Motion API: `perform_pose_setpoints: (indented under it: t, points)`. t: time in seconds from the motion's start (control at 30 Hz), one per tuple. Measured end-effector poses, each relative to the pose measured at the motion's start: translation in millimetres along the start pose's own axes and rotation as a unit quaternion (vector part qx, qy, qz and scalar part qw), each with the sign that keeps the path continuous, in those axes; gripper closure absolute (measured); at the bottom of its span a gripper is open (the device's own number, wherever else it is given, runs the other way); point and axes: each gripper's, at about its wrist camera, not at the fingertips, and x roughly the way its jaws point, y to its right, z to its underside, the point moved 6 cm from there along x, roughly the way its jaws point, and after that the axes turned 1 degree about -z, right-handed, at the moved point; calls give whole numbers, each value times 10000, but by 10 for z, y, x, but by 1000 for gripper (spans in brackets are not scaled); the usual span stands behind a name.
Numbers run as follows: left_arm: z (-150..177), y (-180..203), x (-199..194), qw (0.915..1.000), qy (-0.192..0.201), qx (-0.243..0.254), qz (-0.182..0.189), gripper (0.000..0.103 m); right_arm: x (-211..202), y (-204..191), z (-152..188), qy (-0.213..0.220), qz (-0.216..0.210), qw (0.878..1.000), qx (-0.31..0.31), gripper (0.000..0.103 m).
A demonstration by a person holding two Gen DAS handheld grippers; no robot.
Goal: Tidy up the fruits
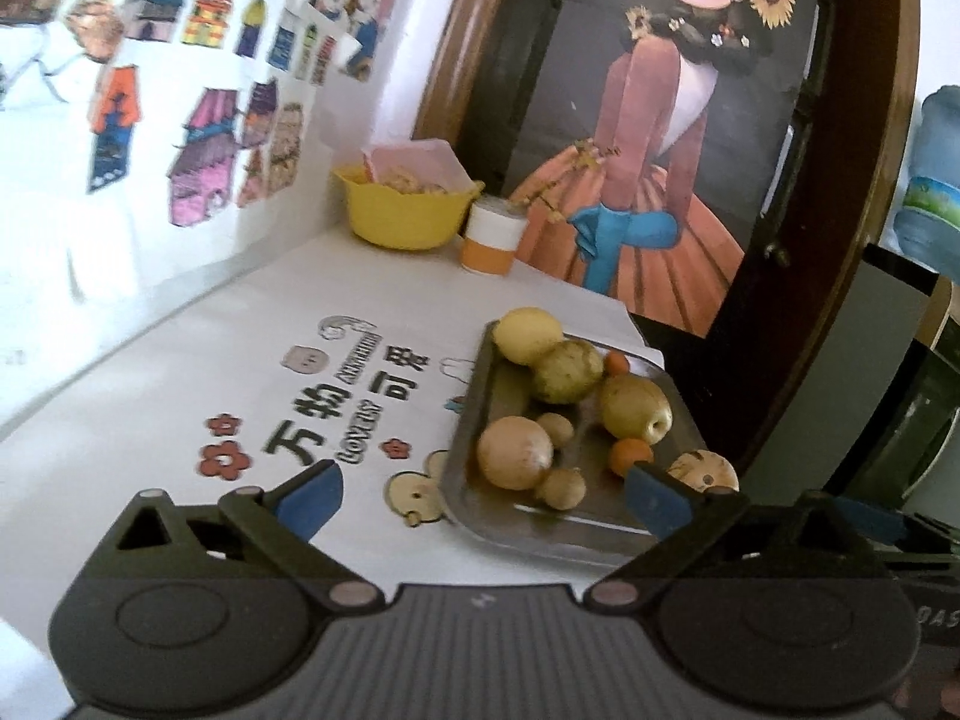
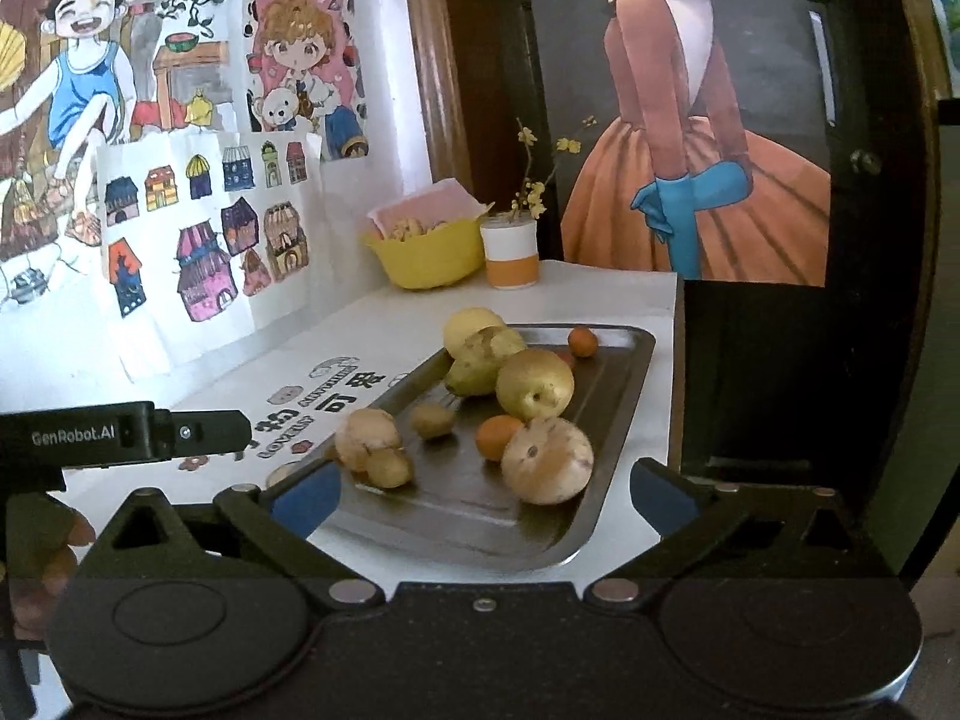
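Observation:
A metal tray (image 1: 473,402) (image 2: 627,402) lies on the white table and holds several fruits. Among them are a yellow fruit (image 1: 528,333) (image 2: 471,327), a greenish pear (image 1: 567,372) (image 2: 477,363), a yellow-green apple (image 1: 635,408) (image 2: 534,384), two small oranges (image 1: 630,455) (image 2: 498,435) and tan round fruits (image 1: 515,451) (image 2: 547,461). My left gripper (image 1: 483,501) hovers open at the tray's near left corner, holding nothing. My right gripper (image 2: 485,501) is open too, just before the tray's near end. The left gripper's black body (image 2: 138,432) shows at the left of the right wrist view.
At the back stand a yellow bowl (image 1: 402,213) (image 2: 429,261) with a pink packet and a white and orange cup (image 1: 489,240) (image 2: 511,255). Behind them is a large framed picture (image 1: 648,138). The table edge (image 2: 675,360) runs just right of the tray. A paper-covered wall (image 1: 180,120) is on the left.

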Motion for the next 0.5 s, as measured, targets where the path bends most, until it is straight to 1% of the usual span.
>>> perform_pose_setpoints:
  t: [0.2, 0.37, 0.5]
  points:
    - [86, -144, -207, 9999, 41, 38, -115, 1, -214, -205, 106, 63, -22, 10000, -39, 1]
    - [200, -239, -355, 9991, 63, 241, -333, 1, -308, -386, 226, 145, 39, 9998, -162, 1]
    - [279, -336, -473, 9986, 149, 238, -447, 0, -344, -514, 310, 242, 86, 9992, -301, 1]
